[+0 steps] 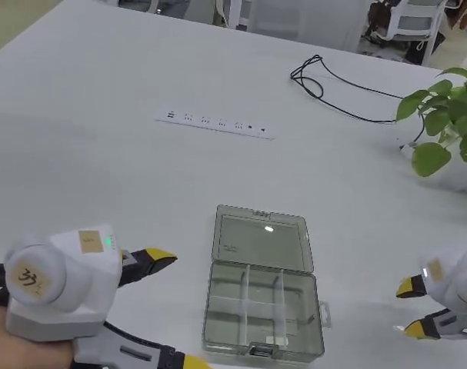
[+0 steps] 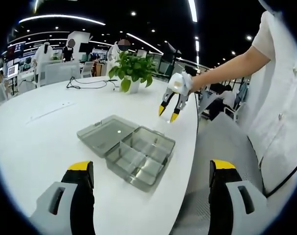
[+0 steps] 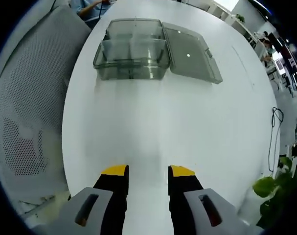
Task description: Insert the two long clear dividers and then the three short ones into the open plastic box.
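The open plastic box (image 1: 265,338) lies near the table's front edge, its lid (image 1: 260,238) folded back flat. Clear dividers (image 1: 247,296) stand inside the base and split it into compartments. My left gripper (image 1: 175,309) hovers to the left of the box with its jaws spread wide and nothing between them. In the left gripper view the box (image 2: 138,156) sits ahead between the left gripper (image 2: 150,166) jaws. My right gripper (image 1: 408,307) hangs open to the right of the box. In the right gripper view the right gripper (image 3: 148,170) is open and the box (image 3: 131,68) lies far ahead.
A white power strip (image 1: 215,123) lies mid-table, a black cable (image 1: 333,88) loops behind it, and a potted plant (image 1: 445,123) stands at the right edge. A grey mesh chair (image 3: 31,98) sits beside the table's edge. People stand in the far background.
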Action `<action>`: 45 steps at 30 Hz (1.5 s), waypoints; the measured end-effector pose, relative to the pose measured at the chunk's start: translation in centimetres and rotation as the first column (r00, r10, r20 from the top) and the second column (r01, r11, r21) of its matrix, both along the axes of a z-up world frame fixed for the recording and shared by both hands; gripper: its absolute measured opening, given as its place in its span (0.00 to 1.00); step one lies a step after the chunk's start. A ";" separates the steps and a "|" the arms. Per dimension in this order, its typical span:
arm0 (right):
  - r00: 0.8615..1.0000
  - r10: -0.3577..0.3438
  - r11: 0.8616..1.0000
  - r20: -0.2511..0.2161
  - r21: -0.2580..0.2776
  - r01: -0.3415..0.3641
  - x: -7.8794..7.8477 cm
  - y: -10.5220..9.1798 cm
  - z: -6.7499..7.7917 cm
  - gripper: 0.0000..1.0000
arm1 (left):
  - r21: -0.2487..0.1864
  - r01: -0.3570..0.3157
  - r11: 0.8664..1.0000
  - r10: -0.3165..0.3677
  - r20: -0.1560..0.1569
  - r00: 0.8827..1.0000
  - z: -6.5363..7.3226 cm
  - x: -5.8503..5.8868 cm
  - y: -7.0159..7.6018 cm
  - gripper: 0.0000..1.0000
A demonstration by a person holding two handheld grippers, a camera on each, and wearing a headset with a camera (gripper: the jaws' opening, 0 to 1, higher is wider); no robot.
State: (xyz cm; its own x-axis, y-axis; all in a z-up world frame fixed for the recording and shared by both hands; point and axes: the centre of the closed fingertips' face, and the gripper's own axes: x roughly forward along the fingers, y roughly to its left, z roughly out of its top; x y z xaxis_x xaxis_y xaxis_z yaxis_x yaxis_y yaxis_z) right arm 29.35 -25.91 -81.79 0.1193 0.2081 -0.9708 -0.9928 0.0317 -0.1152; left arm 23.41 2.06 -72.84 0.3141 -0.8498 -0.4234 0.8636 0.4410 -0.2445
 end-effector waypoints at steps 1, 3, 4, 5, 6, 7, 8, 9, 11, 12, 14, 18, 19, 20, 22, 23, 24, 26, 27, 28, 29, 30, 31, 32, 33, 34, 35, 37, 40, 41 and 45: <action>1.000 -0.004 1.000 0.009 0.008 0.004 -0.1 0.5 0.5 0.32 | -0.003 -0.002 1.000 0.002 0.001 1.000 0.2 0.1 -0.1 1.00; 0.999 -0.011 0.999 0.033 0.035 0.010 -0.1 1.6 1.5 0.32 | -0.018 -0.007 1.000 0.007 0.002 1.000 0.7 0.4 -0.3 1.00; 0.999 -0.013 0.999 0.040 0.048 0.011 -0.2 2.1 1.9 0.32 | -0.027 -0.012 1.000 0.012 0.003 1.000 0.9 0.5 -0.3 1.00; 0.999 -0.016 0.998 0.051 0.063 0.013 -0.2 2.8 2.5 0.32 | -0.043 -0.019 0.999 0.019 0.002 1.000 1.2 0.8 -0.5 1.00; 0.998 -0.019 0.997 0.056 0.071 0.015 -0.3 3.2 2.9 0.32 | -0.055 -0.025 0.998 0.025 -0.004 1.000 1.4 0.9 -0.6 1.00; 0.998 -0.018 0.996 0.064 0.083 0.012 -0.6 3.9 3.5 0.32 | -0.063 -0.035 0.997 0.034 -0.015 0.999 1.5 1.2 -0.7 1.00; 0.997 -0.018 0.996 0.071 0.090 0.011 -0.7 4.3 3.8 0.32 | -0.065 -0.038 0.997 0.037 -0.014 0.999 1.6 1.3 -0.9 1.00; 0.997 -0.018 0.995 0.077 0.095 0.011 -0.8 4.7 4.1 0.32 | -0.066 -0.037 0.997 0.036 -0.012 0.999 1.7 1.4 -1.0 1.00; 0.996 -0.016 0.993 0.091 0.115 0.005 -1.1 5.9 4.9 0.32 | -0.068 -0.043 0.997 0.042 -0.021 0.999 1.9 1.7 -1.4 1.00; 0.995 -0.017 0.992 0.101 0.127 0.005 -1.3 6.5 5.5 0.32 | -0.074 -0.050 0.996 0.048 -0.036 0.998 2.1 1.8 -1.7 0.99; 0.993 -0.023 0.988 0.116 0.151 0.006 -1.5 7.6 6.4 0.32 | -0.090 -0.059 0.994 0.054 -0.048 0.997 2.4 2.0 -2.2 0.97; 0.990 -0.032 0.983 0.138 0.181 0.007 -2.1 9.3 7.8 0.32 | -0.138 -0.097 0.986 0.083 -0.109 0.991 3.2 2.4 -3.3 0.92; 0.989 -0.035 0.982 0.143 0.187 0.007 -2.3 9.9 8.1 0.32 | -0.145 -0.101 0.984 0.084 -0.117 0.990 3.3 2.5 -3.4 0.90; 0.988 -0.035 0.982 0.147 0.190 0.007 -2.4 10.2 8.4 0.32 | -0.163 -0.113 0.980 0.091 -0.138 0.986 3.5 2.5 -3.8 0.88; 0.986 -0.038 0.979 0.164 0.202 0.004 -2.7 11.0 9.0 0.32 | -0.177 -0.142 0.974 0.105 -0.203 0.974 3.6 2.5 -4.2 0.81; 0.985 -0.043 0.978 0.169 0.211 0.006 -2.9 11.5 9.4 0.32 | -0.181 -0.157 0.971 0.108 -0.255 0.961 3.5 2.4 -4.4 0.79; 0.984 -0.046 0.976 0.173 0.217 0.008 -3.0 11.8 9.7 0.32 | -0.190 -0.167 0.967 0.112 -0.269 0.957 3.6 2.4 -4.6 0.77; 0.982 -0.051 0.974 0.180 0.228 0.009 -3.3 12.6 10.3 0.32 | -0.203 -0.156 0.967 0.101 -0.255 0.962 4.0 2.4 -5.1 0.70; 0.982 -0.052 0.973 0.182 0.231 0.008 -3.5 12.9 10.5 0.32 | -0.206 -0.151 0.967 0.094 -0.259 0.961 4.0 2.3 -5.3 0.66; 0.981 -0.052 0.972 0.186 0.235 0.007 -3.6 13.2 10.7 0.32 | -0.207 -0.150 0.967 0.092 -0.266 0.960 4.0 2.3 -5.5 0.64; 0.980 -0.054 0.971 0.192 0.240 0.006 -3.8 13.7 11.0 0.32 | -0.205 -0.161 0.966 0.098 -0.286 0.953 4.0 2.3 -5.7 0.63; 0.979 -0.054 0.970 0.196 0.244 0.005 -3.9 14.0 11.2 0.32 | -0.206 -0.169 0.964 0.102 -0.301 0.948 4.0 2.3 -5.9 0.62; 0.978 -0.054 0.968 0.200 0.250 0.002 -4.1 14.4 11.5 0.32 | -0.220 -0.172 0.960 0.097 -0.315 0.944 4.1 2.3 -6.3 0.62; 0.977 -0.056 0.967 0.203 0.253 0.003 -4.2 14.7 11.7 0.32 | -0.228 -0.178 0.957 0.096 -0.330 0.939 4.3 2.2 -6.5 0.61; 0.976 -0.062 0.966 0.209 0.258 0.006 -4.2 15.0 12.0 0.32 | -0.229 -0.187 0.955 0.096 -0.358 0.929 4.2 2.1 -6.8 0.59; 0.975 -0.062 0.966 0.212 0.259 0.005 -4.3 15.3 12.1 0.32 | -0.235 -0.186 0.954 0.091 -0.366 0.926 4.3 2.1 -7.0 0.57; 0.975 -0.061 0.966 0.216 0.259 0.003 -4.5 15.6 12.3 0.32 | -0.239 -0.187 0.953 0.088 -0.370 0.925 4.4 2.0 -7.2 0.55; 0.973 -0.055 0.968 0.225 0.251 -0.003 -4.6 15.9 12.4 0.32 | -0.249 -0.192 0.949 0.084 -0.387 0.918 4.5 1.9 -7.7 0.51; 0.971 -0.041 0.970 0.236 0.242 -0.018 -5.0 16.5 12.7 0.32 | -0.257 -0.196 0.946 0.075 -0.415 0.907 4.5 1.8 -8.3 0.46; 0.971 -0.037 0.970 0.237 0.244 -0.022 -5.2 16.8 12.9 0.32 | -0.261 -0.198 0.945 0.072 -0.424 0.903 4.5 1.7 -8.5 0.44; 0.970 -0.031 0.967 0.242 0.251 -0.032 -5.6 17.8 13.3 0.32 | -0.276 -0.195 0.941 0.051 -0.455 0.889 4.6 1.4 -9.2 0.35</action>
